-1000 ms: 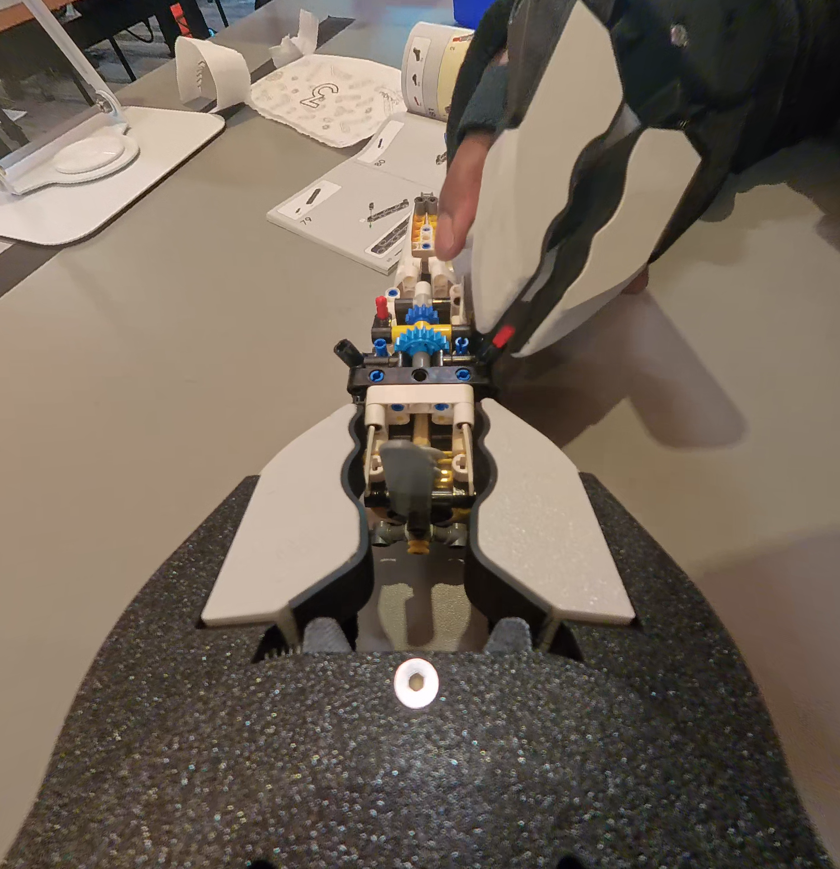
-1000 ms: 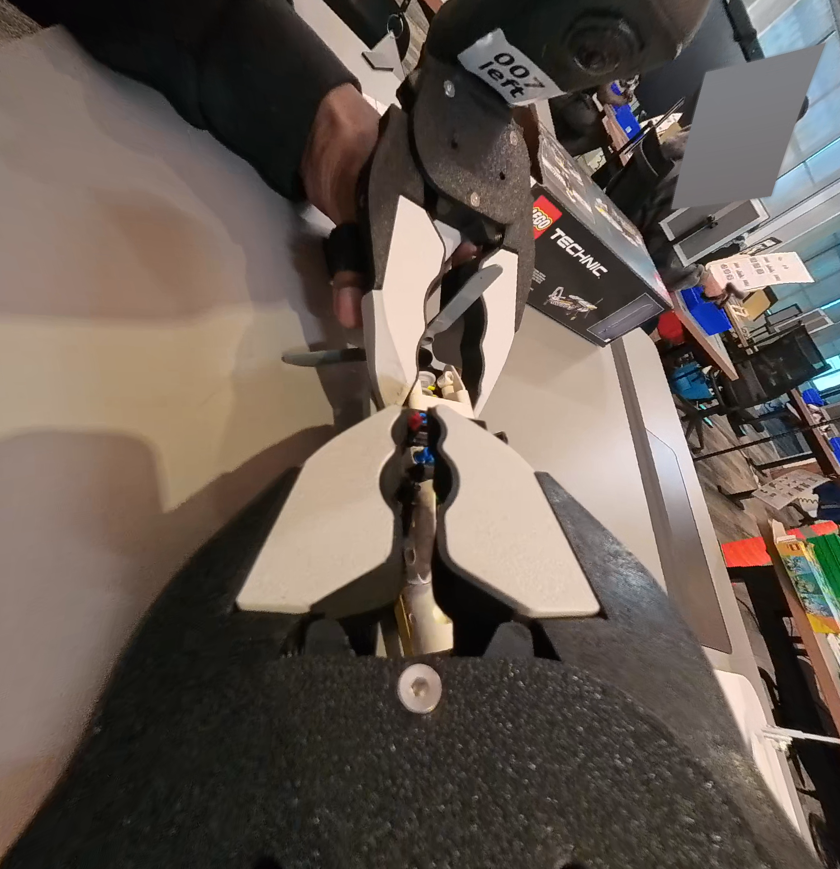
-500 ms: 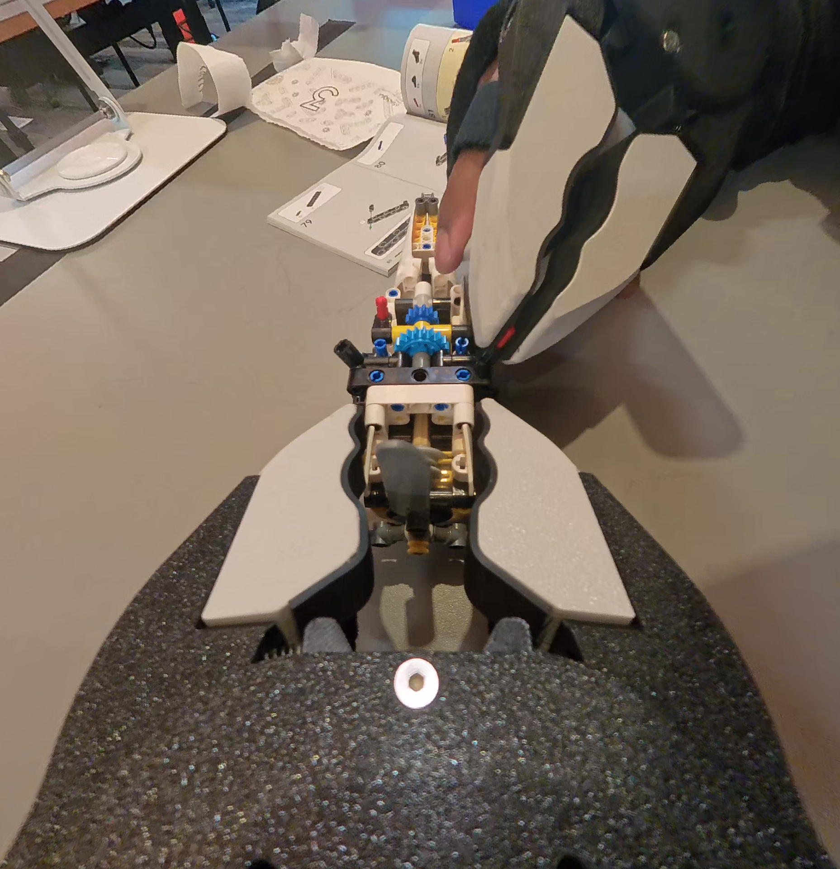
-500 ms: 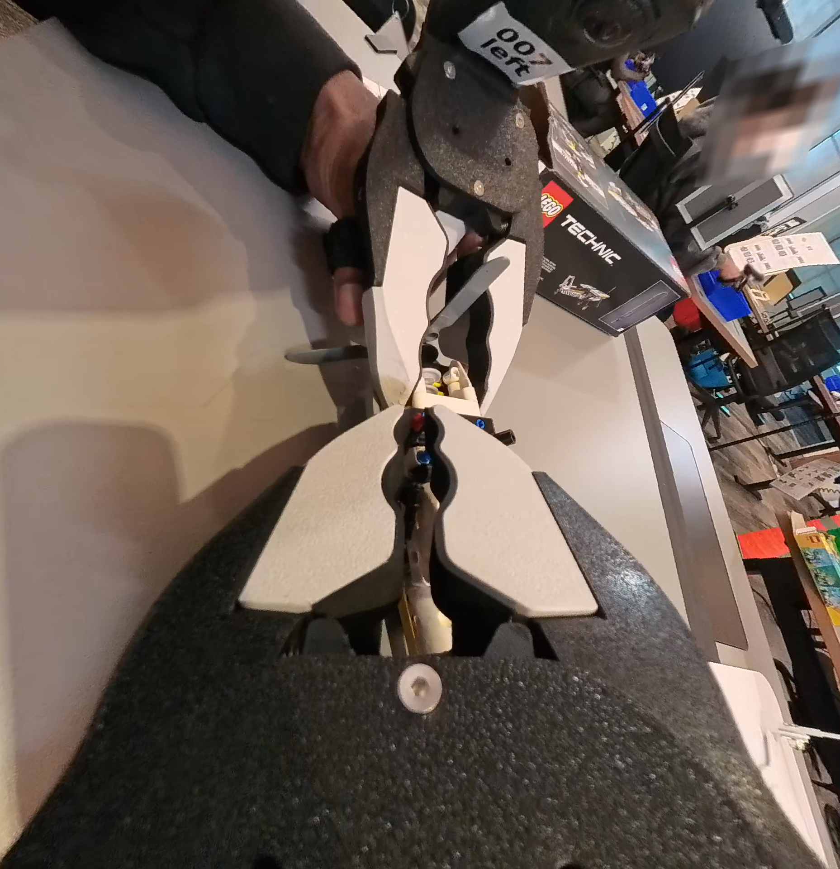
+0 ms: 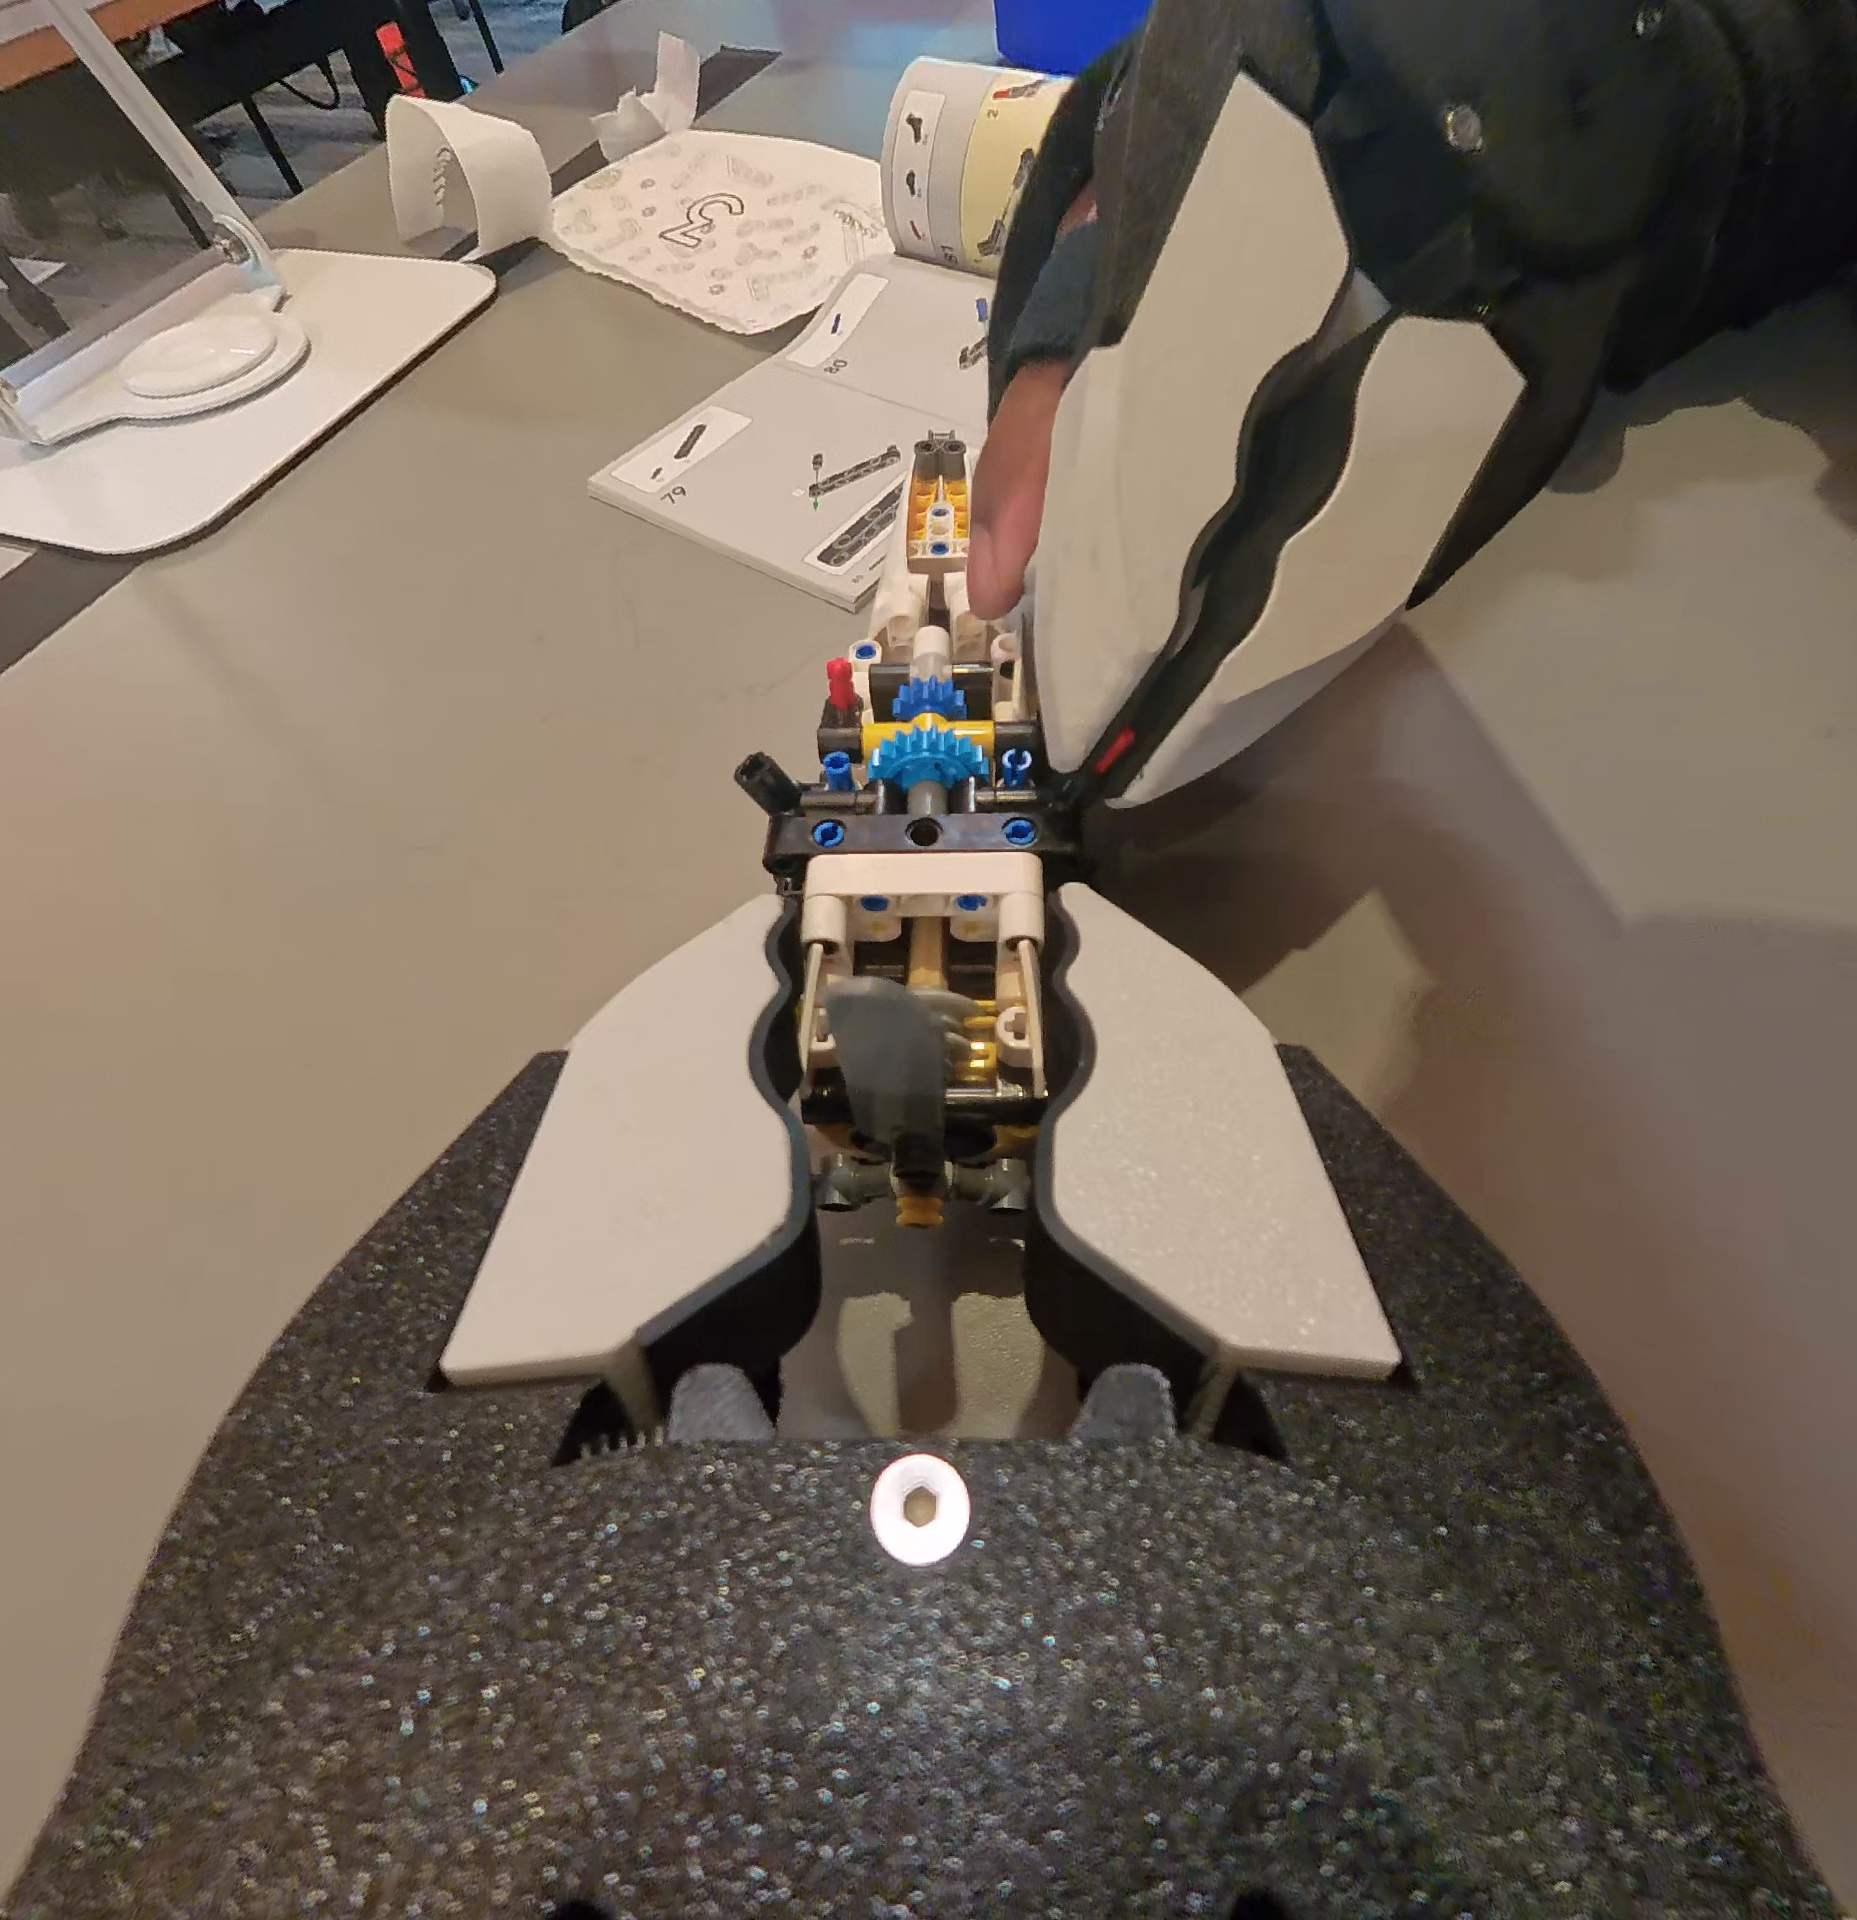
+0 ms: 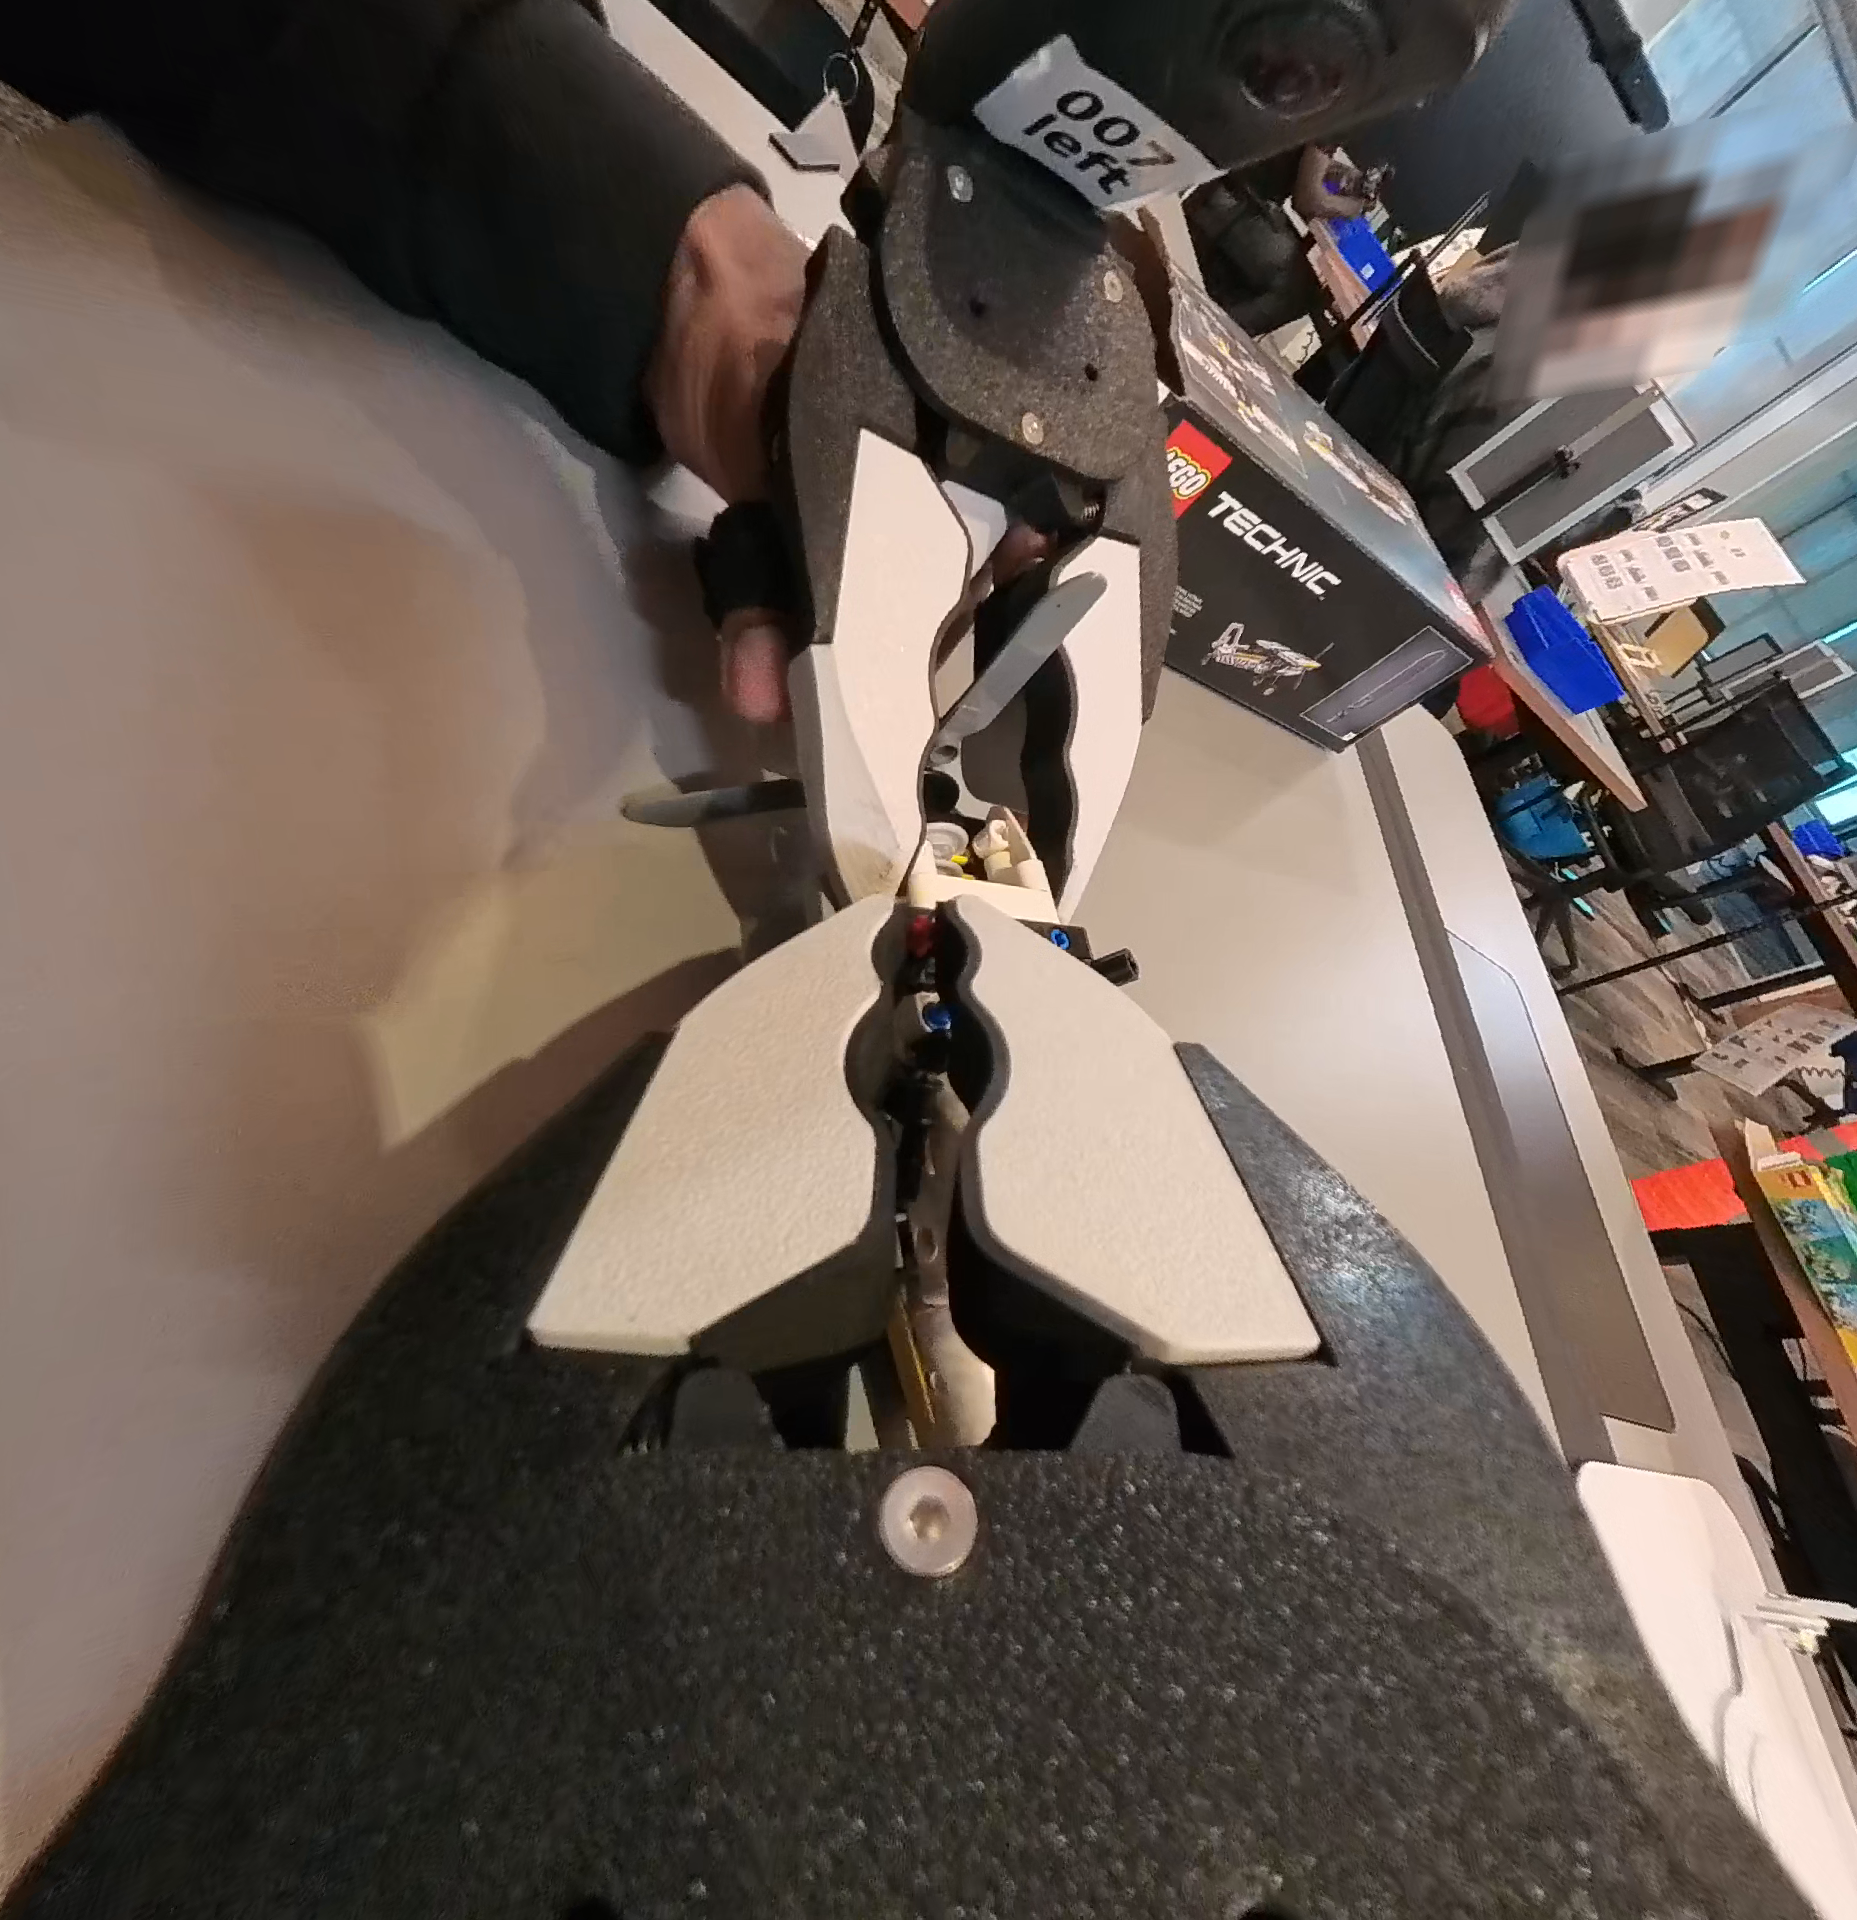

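My left gripper (image 5: pixel 924 920) is shut on a brick-built model (image 5: pixel 924 831) of white, black and yellow parts with blue gears (image 5: pixel 919 764). It holds the model's near end, where a grey blade (image 5: pixel 888 1060) sits between the fingers. My right gripper (image 5: pixel 1095 774) comes in from the upper right, its tips against the model's right side. It is shut on a small red pin (image 5: pixel 1116 746). In the right wrist view the red pin (image 6: pixel 916 930) sits between my right gripper's (image 6: pixel 929 914) tips, and the left gripper (image 6: pixel 965 862) faces it holding the model (image 6: pixel 991 883).
An open instruction booklet (image 5: pixel 799 457), a printed white paper bag (image 5: pixel 716 239) and a white flat stand base (image 5: pixel 207 353) lie on the grey table (image 5: pixel 332 779) beyond the model. A black box (image 6: pixel 1308 582) stands on the table behind the left gripper. A person's finger (image 5: pixel 1007 520) is beside the model. Both grippers' tips are close together, under 4 cm apart.
My right gripper's fingers have drawn a little closer on the red pin at the model's side. The left gripper and the model have stayed still.
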The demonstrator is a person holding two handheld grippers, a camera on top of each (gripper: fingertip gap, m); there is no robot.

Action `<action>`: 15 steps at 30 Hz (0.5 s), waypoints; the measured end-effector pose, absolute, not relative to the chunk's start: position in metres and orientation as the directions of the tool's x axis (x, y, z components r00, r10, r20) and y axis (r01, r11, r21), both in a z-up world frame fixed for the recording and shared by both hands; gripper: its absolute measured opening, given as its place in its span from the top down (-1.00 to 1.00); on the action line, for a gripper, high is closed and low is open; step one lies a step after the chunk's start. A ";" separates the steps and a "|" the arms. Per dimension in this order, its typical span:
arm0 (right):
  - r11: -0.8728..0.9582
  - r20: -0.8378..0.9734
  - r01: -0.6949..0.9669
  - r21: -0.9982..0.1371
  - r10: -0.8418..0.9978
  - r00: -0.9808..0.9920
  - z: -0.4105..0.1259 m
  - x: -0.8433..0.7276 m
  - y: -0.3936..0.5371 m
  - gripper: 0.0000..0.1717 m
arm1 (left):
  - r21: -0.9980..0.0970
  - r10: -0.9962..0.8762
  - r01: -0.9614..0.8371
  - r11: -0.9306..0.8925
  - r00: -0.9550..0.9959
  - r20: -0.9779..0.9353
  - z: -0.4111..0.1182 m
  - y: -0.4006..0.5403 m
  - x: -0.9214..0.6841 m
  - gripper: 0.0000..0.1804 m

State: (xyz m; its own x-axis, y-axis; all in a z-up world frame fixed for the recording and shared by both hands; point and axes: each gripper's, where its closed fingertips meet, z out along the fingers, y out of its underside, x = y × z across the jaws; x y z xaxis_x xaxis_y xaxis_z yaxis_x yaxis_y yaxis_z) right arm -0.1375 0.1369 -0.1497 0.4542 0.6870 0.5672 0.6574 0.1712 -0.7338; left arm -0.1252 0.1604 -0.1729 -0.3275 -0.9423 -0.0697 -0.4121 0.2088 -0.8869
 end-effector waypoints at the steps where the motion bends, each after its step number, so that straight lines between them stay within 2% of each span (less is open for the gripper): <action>1: 0.171 0.568 0.657 -0.734 0.685 0.456 -0.150 -0.137 0.137 0.95 | -0.887 -0.942 -0.410 0.211 -0.326 -0.074 -0.173 0.160 -0.125 0.49; 15: 0.173 0.564 0.648 -0.742 0.683 0.464 -0.150 -0.138 0.136 0.95 | -0.892 -0.945 -0.394 0.221 -0.314 -0.095 -0.169 0.156 -0.121 0.40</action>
